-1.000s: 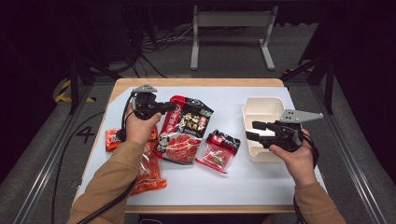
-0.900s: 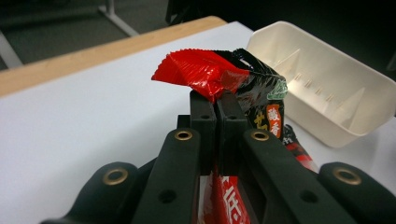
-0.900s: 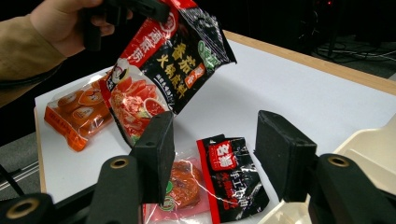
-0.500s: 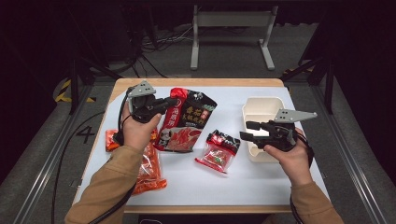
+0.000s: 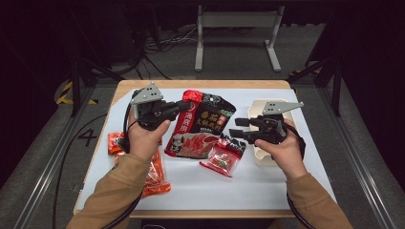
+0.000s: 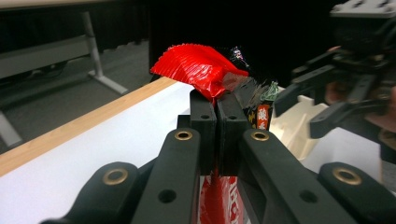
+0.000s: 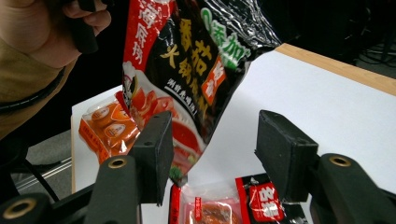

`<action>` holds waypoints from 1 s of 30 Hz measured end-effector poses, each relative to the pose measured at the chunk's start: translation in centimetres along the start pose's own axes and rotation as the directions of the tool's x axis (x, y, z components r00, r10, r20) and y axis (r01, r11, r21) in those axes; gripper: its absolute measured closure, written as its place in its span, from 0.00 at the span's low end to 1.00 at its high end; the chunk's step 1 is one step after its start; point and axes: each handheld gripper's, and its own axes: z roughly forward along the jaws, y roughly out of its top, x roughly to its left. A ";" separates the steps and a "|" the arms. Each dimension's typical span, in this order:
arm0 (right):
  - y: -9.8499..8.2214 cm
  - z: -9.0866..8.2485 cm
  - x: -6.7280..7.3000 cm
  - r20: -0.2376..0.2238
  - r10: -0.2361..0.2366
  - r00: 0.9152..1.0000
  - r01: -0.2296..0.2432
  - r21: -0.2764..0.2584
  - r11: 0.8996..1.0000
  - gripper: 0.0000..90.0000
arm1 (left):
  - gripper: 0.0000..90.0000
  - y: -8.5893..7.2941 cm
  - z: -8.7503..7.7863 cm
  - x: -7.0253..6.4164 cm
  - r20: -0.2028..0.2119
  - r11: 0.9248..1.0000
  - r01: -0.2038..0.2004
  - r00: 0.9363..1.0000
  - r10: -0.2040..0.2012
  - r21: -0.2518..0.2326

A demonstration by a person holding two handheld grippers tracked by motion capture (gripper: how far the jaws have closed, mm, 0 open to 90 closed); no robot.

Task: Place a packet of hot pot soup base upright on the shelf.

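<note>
Clearly the white-covered table (image 5: 267,191) carries everything, and above it hangs the big black-and-red hotpot soup base pouch (image 5: 199,126), lifted by its crimped red top corner. That glossy film looks slippery and floppy, probably with soft, fairly heavy contents, so the flat seal is the safest hold. A cream tray (image 5: 260,107) sits right. The left gripper (image 5: 183,106) is clamped tight on that seal; the right gripper (image 5: 237,127) stands open, holding nothing, just above a small red sachet (image 5: 222,160).
</note>
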 end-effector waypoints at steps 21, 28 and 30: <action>0.9 2.0 0.4 -0.180 0.067 0.981 -0.079 -0.060 0.995 0.50 | 0.98 0.3 0.6 -2.3 0.085 0.998 -0.004 0.996 0.009 -0.068; 1.0 2.9 0.5 -0.194 0.050 0.980 -0.063 -0.061 0.996 0.52 | 0.98 0.1 1.0 -2.8 0.113 0.998 -0.002 0.994 0.009 -0.067; 1.1 3.0 0.6 -0.203 0.032 0.979 -0.045 -0.059 0.997 0.62 | 0.98 0.1 0.9 -2.8 0.116 0.998 -0.002 0.993 0.010 -0.068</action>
